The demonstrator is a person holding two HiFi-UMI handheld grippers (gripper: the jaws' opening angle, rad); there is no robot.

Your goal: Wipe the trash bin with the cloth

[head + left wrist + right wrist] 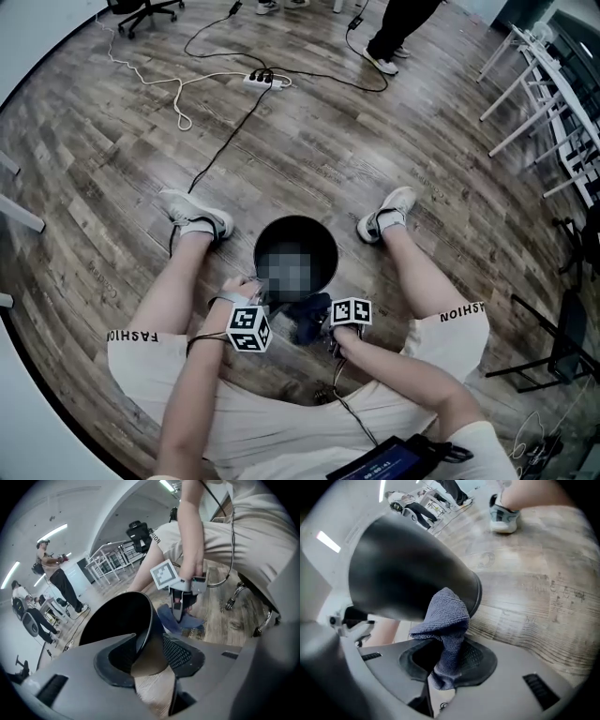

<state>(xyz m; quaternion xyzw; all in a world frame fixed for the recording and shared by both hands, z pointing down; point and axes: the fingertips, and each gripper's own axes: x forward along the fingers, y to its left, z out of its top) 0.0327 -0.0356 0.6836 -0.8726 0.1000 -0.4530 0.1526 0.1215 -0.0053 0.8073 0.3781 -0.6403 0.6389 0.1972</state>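
A black trash bin [323, 239] stands on the wood floor between my feet. My left gripper [261, 292] is at the bin's near-left rim. In the left gripper view the bin [117, 620] has its rim wall between the spread jaws of the left gripper [147, 660], which is open. My right gripper [323, 323] hangs just in front of the bin, shut on a dark blue cloth [302, 314]. In the right gripper view the cloth [445, 630] bulges out of the right gripper [445, 660] and rests against the bin's outer wall [408, 573] near its base.
My shoes [192, 211] [386, 214] flank the bin. A power strip [262, 80] with trailing cables lies farther out, and a person [394, 37] stands beyond it. White racks [553, 84] are at the right, and a dark device [384, 461] sits on my lap.
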